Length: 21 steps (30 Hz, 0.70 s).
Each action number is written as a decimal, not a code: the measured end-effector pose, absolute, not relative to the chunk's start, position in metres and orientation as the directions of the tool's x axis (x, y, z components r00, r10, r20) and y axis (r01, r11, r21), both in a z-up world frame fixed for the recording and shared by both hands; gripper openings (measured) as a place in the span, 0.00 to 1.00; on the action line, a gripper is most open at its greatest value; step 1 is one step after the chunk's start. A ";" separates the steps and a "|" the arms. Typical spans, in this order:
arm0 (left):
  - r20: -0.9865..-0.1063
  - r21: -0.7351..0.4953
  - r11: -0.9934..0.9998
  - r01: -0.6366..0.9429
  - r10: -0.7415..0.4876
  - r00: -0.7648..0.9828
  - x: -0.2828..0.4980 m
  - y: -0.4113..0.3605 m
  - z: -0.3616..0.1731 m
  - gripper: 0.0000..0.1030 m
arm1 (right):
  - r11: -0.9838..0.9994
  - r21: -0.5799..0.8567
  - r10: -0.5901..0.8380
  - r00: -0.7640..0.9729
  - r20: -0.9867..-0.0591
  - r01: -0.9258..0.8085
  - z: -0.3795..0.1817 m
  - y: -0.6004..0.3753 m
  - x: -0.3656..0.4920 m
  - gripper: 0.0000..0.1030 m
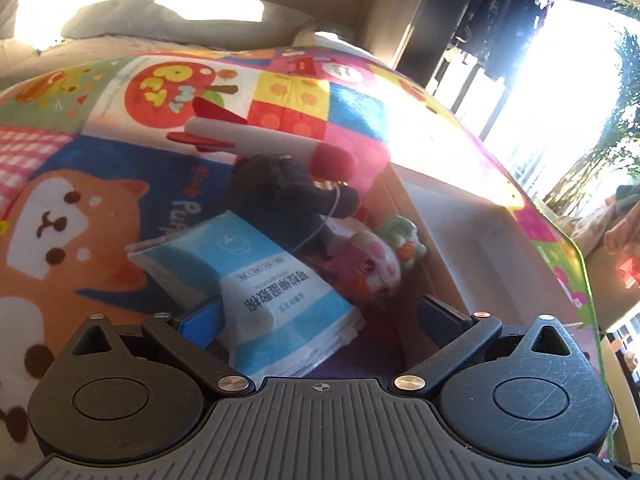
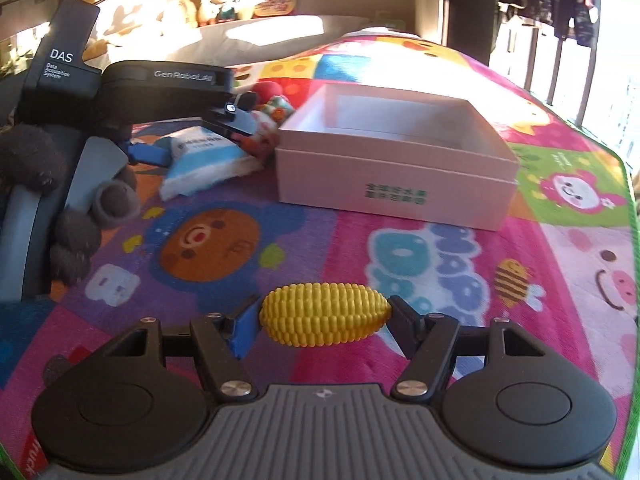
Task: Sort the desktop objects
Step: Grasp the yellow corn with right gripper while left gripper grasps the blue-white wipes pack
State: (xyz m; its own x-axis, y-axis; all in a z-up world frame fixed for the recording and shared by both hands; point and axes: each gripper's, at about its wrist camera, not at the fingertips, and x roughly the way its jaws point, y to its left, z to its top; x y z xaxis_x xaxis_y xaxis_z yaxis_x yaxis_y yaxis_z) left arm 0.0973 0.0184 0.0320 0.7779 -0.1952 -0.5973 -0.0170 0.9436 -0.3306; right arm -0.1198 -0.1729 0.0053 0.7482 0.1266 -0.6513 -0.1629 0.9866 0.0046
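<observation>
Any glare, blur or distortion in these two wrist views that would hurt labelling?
Left wrist view: window glare washes out the upper right and bleaches the open pale cardboard box; the blue-and-white tissue packet shows slight blur, though its print can be made out. Right wrist view: evenly lit, the yellow plastic corn cob is sharp; sun patches burn out the far background. Both bend straight edges, fisheye-style.

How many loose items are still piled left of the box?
4: tissue pack nearest the left tongs, black plush above it, rocket behind, doll against the box. More may be hidden underneath.
</observation>
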 end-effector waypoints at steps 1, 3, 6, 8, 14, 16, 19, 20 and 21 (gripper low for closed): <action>-0.595 -0.312 0.950 -0.022 -0.177 0.784 0.101 0.023 0.033 1.00 | 0.988 0.010 0.122 0.747 -0.653 -0.152 0.003 -0.177 -0.120 0.65; -0.600 -0.265 0.964 -0.007 -0.159 0.784 0.106 0.030 0.034 1.00 | 0.991 0.026 0.119 0.746 -0.655 -0.135 -0.002 -0.182 -0.120 0.66; -0.630 -0.155 0.988 0.003 -0.101 0.770 0.112 0.022 0.030 1.00 | 0.991 0.033 0.119 0.758 -0.641 -0.127 -0.003 -0.181 -0.121 0.66; -0.641 -0.104 0.994 -0.030 -0.044 0.766 0.118 0.018 0.025 1.00 | 0.992 0.043 0.119 0.762 -0.637 -0.119 -0.003 -0.181 -0.119 0.66; -0.666 -0.124 0.987 -0.106 -0.003 0.746 0.126 0.041 0.015 0.80 | 0.992 0.057 0.126 0.765 -0.632 -0.116 -0.003 -0.183 -0.119 0.66; -0.664 -0.104 0.991 -0.081 -0.009 0.748 0.114 0.046 0.015 0.71 | 0.991 0.061 0.128 0.765 -0.631 -0.116 -0.003 -0.183 -0.118 0.66; -0.657 -0.046 0.998 -0.034 -0.005 0.754 0.088 0.047 0.017 0.67 | 0.991 0.061 0.130 0.765 -0.631 -0.117 -0.003 -0.183 -0.117 0.67; -0.658 -0.041 0.999 -0.012 -0.018 0.753 0.077 0.046 0.018 0.67 | 0.991 0.060 0.129 0.765 -0.631 -0.117 -0.003 -0.183 -0.117 0.67; -0.661 -0.040 0.999 0.015 -0.038 0.749 0.065 0.045 0.018 0.67 | 0.991 0.059 0.128 0.765 -0.631 -0.117 -0.003 -0.183 -0.117 0.67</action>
State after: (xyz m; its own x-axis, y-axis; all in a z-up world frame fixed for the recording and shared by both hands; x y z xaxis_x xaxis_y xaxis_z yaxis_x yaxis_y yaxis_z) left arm 0.0651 0.0446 0.0183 0.7492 -0.0378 -0.6613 0.0154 0.9991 -0.0396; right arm -0.1170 -0.1827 -0.0033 0.7649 0.1280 -0.6314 -0.1170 0.9914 0.0592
